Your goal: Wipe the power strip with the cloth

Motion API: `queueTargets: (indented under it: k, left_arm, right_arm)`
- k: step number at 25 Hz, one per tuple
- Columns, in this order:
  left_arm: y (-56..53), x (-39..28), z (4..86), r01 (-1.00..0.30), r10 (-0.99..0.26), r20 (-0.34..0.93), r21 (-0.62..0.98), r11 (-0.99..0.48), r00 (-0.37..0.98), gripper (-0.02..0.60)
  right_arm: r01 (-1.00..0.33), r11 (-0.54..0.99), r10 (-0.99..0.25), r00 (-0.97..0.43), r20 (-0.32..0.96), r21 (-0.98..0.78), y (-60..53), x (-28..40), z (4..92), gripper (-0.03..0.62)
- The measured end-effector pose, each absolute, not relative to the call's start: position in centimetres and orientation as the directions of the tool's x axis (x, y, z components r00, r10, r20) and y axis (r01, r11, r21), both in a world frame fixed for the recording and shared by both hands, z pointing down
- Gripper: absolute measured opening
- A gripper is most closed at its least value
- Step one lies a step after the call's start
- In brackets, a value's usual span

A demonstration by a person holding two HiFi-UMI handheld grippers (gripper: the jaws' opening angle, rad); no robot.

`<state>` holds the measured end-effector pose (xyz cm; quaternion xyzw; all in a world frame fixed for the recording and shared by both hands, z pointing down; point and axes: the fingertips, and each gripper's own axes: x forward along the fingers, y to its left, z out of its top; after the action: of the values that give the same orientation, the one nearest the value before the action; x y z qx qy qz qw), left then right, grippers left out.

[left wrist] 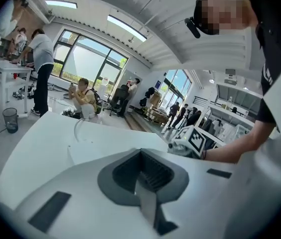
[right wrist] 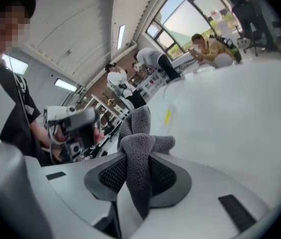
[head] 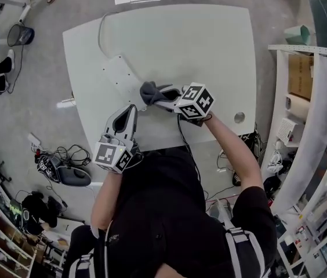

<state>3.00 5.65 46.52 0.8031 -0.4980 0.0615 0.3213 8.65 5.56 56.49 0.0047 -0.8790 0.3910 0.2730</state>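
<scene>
Though its contents unclear, bin point(head: 29, 37) on floor point(head: 47, 86); cloth point(right wrist: 138, 143) in right claw point(head: 159, 99).

I am holding the grey cloth point(head: 149, 91) in the right gripper point(head: 162, 99) at the white power strip's point(head: 119, 74) near end; the left gripper point(head: 129, 116) is hovering over the table's point(head: 210, 45) near edge.

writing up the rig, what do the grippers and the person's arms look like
Both the left gripper and the right gripper have white shells with dark grey ribbed pads. Each carries a white cube printed with black square markers. A thin black cable trails from the right one. The person wears a black short-sleeved top.
</scene>
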Motion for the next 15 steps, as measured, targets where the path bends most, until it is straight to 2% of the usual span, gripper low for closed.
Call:
queueTargets:
  k: [3, 6, 8, 12, 15]
  left_arm:
    - [6.5, 1.9, 46.8, -0.854, -0.766, 0.442, 0.451, -0.260, 0.467, 0.046]
    - [7.7, 1.0, 46.8, -0.871, -0.768, 0.474, 0.441, -0.216, 0.431, 0.046]
    - [8.7, 0.7, 47.0, -0.879, -0.759, 0.499, 0.434, -0.199, 0.418, 0.046]
    - [10.0, -0.5, 47.0, -0.882, -0.764, 0.500, 0.431, -0.190, 0.409, 0.046]
    - [10.6, -1.4, 47.0, -0.874, -0.770, 0.484, 0.447, -0.190, 0.415, 0.046]
  right_arm:
    - [-0.250, 0.823, 0.076, -0.841, 0.536, -0.510, -1.7, 3.7, 54.0, 0.121]
    - [-0.143, 0.944, 0.095, -0.743, 0.662, -0.296, -5.2, -3.9, 53.5, 0.121]
    - [-0.088, 0.971, 0.111, -0.654, 0.748, -0.221, -5.3, -6.9, 55.1, 0.121]
    - [-0.039, 0.986, 0.113, -0.556, 0.823, -0.162, -2.0, -7.4, 57.9, 0.121]
    - [-0.093, 0.959, 0.166, -0.583, 0.796, -0.268, 1.4, -5.4, 58.0, 0.121]
